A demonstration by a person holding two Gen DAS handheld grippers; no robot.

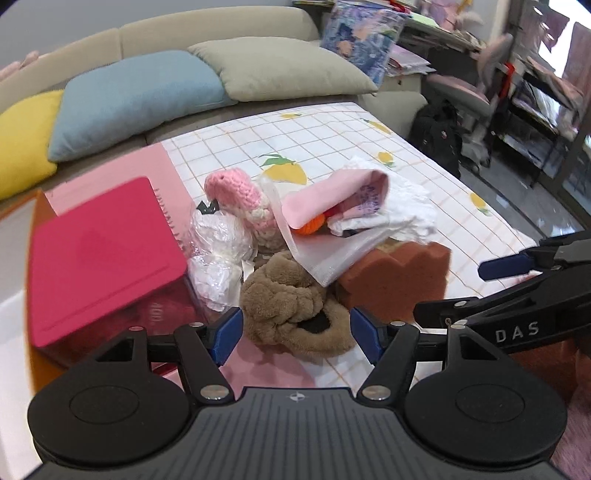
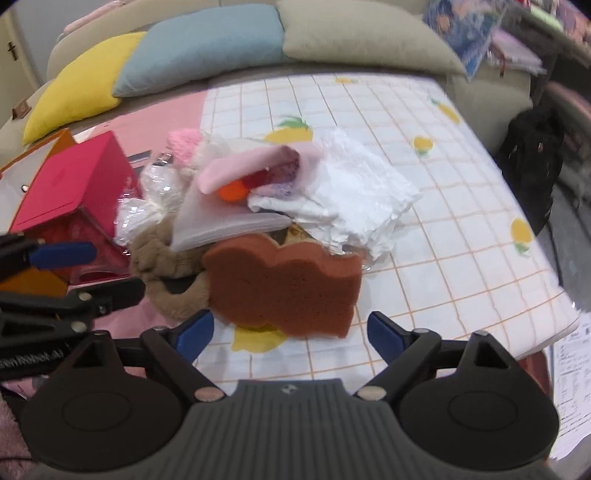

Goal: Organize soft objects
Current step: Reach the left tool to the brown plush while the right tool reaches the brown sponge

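A table covered with a white checked cloth (image 1: 332, 133) printed with yellow fruits stands before a beige sofa (image 1: 207, 29) that carries yellow, blue and grey-green cushions. In the left wrist view, a pile of soft things lies at the centre: a brown plush piece (image 1: 291, 306), a pink knitted toy (image 1: 240, 195) at 11 o'clock from it, crumpled clear plastic (image 1: 218, 251) at 10 o'clock, a pink cloth (image 1: 332, 195) and white crumpled fabric (image 1: 402, 206) at 1 o'clock, and a brown sponge (image 1: 399, 280) at 3 o'clock. A red box (image 1: 103, 258) stands at 9 o'clock. The left gripper (image 1: 295, 334) has its jaws wide apart, the plush piece between the blue pads but not pressed. In the right wrist view, the right gripper (image 2: 290, 332) is also spread wide and empty, the sponge (image 2: 284, 288) just beyond its tips at 12 o'clock, with the white fabric (image 2: 354, 192) behind it.
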